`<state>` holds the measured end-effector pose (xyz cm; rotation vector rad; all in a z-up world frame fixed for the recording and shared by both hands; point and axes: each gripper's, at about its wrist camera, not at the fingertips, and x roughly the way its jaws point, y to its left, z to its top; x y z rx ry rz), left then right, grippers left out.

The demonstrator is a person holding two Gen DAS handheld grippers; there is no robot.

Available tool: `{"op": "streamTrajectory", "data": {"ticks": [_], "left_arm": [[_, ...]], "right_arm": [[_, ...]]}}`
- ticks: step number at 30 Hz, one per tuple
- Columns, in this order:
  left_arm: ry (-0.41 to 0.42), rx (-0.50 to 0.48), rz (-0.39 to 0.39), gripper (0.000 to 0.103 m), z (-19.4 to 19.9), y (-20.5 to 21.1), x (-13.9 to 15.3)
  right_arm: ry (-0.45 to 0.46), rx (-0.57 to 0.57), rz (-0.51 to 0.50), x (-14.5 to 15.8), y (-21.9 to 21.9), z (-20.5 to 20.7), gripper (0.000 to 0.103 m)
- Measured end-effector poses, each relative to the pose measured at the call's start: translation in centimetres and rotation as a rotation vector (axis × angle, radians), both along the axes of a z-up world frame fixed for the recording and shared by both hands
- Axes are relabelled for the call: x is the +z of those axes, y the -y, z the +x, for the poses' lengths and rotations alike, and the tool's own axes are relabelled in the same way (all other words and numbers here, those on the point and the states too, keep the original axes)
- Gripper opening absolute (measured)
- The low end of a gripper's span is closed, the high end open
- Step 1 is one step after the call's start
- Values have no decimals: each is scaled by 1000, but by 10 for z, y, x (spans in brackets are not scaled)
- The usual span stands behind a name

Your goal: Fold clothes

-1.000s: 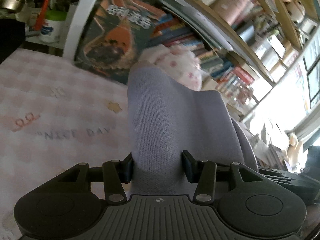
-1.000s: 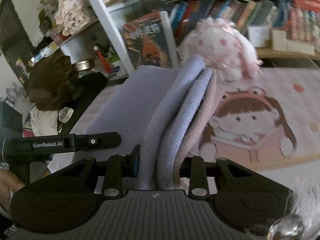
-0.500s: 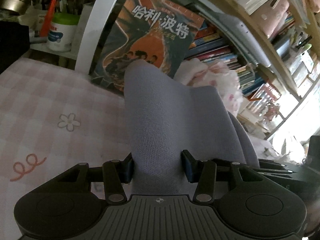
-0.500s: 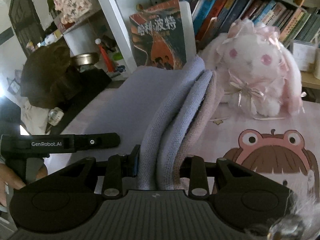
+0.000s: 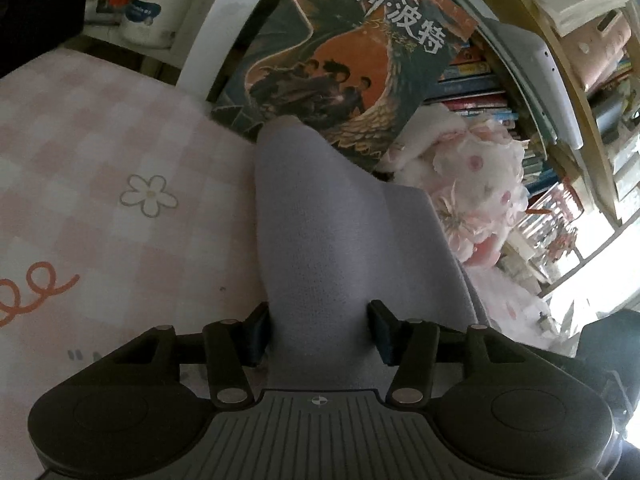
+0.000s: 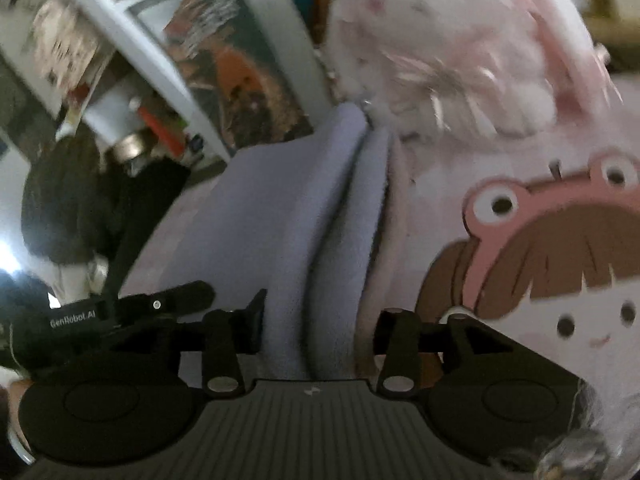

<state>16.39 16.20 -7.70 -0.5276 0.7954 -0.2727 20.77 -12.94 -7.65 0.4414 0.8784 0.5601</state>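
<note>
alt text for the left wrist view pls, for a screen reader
The left gripper is shut on a fold of grey knit cloth, held up over a pink checked sheet with a flower print. Behind stand a book with an orange cover, a pink plush toy and crowded shelves.

Both grippers have carried the lavender knit garment (image 5: 320,240) forward toward the bookshelf. The poster book (image 5: 352,60) and pink plush rabbit (image 6: 452,44) now loom larger. Right view now motion-blurred.
</note>
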Motion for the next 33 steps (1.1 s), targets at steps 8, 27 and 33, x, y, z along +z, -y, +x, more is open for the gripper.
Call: {"op": "streamTrajectory", "data": {"ticks": [8,27,33], "left_arm": [[55,22,165,62,-15,9,31],[105,67,406,91,-109,28,69],[111,49,452,93,-133,36,66]], "right_arm": [[13,-51,-71,17,1,-12,61],[304,-172,-414,78,-18,-134,86],[287,-227,-481,77,-29,-164,95]]}}
